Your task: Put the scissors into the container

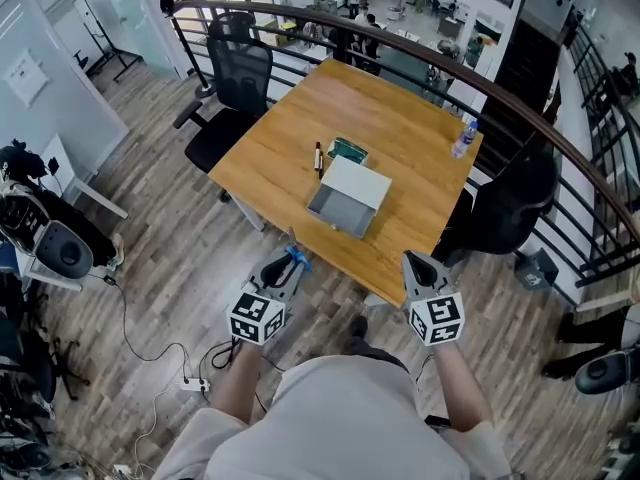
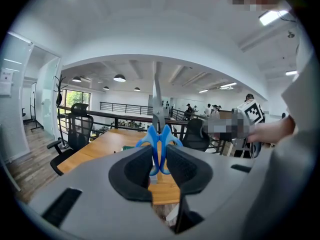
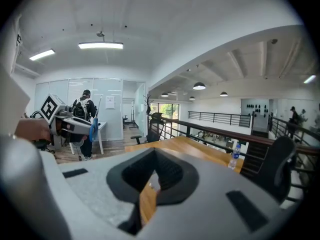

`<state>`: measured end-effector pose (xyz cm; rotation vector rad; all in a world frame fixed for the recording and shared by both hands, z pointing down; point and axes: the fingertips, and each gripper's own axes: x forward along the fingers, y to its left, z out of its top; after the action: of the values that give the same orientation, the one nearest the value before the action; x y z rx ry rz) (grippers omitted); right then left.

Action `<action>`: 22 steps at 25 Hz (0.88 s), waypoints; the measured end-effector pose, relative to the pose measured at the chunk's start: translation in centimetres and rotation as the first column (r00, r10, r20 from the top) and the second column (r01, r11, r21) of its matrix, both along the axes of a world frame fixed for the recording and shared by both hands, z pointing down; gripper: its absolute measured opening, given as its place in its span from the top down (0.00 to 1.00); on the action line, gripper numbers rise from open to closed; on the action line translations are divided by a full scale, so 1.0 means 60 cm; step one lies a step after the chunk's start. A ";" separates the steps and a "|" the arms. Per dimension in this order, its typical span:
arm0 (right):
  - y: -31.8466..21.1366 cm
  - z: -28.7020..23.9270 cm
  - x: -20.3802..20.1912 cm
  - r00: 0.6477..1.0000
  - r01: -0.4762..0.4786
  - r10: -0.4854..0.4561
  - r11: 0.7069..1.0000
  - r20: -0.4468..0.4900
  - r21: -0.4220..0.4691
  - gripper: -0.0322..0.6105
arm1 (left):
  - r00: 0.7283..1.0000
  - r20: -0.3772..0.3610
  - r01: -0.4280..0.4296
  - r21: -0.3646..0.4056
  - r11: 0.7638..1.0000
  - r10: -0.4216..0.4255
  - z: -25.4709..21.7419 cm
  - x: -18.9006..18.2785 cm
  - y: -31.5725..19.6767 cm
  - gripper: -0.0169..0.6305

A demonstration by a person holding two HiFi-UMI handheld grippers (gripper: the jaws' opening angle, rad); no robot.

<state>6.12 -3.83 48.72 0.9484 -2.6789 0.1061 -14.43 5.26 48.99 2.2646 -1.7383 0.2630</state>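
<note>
Short of the wooden table's (image 1: pixel 400 128) near edge, over the plank floor, the left gripper (image 1: pixel 289 264) holds a pair of blue-handled scissors (image 1: pixel 299 259). In the left gripper view its two dark pads clamp the looped handles from either side, and the closed metal blades (image 2: pixel 156 91) stand upright beyond the jaws. The scissors are clear of the table and well apart from the container (image 1: pixel 362 182), a white and gray box that sits on the tabletop toward the near side.

The right gripper (image 1: pixel 414 261) hangs level with the left one, just off the same edge. Its own view shows the jaws drawn together with nothing between them, only a strip of tabletop showing below the pads.

Just behind the container lie a dark marker pen (image 1: pixel 319 158) and a small green object (image 1: pixel 347 150), side by side. A clear water bottle (image 1: pixel 462 138) stands near the table's right edge. One black office chair (image 1: pixel 236 83) is at the far left corner and another (image 1: pixel 512 206) is tucked against the right side. A curved dark railing (image 1: pixel 420 53) runs behind the table.
</note>
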 end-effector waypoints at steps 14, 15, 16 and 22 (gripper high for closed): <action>-0.166 0.022 -0.005 0.996 0.086 -0.087 0.996 -0.015 -0.024 0.95 | 0.998 -0.003 0.066 0.001 0.998 -0.066 0.000 0.009 -0.151 0.85; -0.176 0.023 -0.003 0.996 0.091 -0.092 0.995 -0.016 -0.027 0.95 | 0.997 -0.009 0.073 -0.001 0.997 -0.073 0.000 0.010 -0.159 0.85; -0.186 0.023 -0.002 0.995 0.096 -0.096 0.995 -0.016 -0.029 0.95 | 0.997 -0.015 0.079 -0.002 0.997 -0.079 -0.001 0.012 -0.166 0.85; -0.232 0.030 -0.006 0.993 0.116 -0.117 0.992 -0.001 -0.047 0.95 | 0.994 -0.012 0.107 -0.006 0.994 -0.107 -0.001 0.017 -0.194 0.85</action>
<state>5.74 -17.72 50.49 0.7753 -2.7084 0.1409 -13.41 -6.40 48.94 2.1559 -1.8428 0.2305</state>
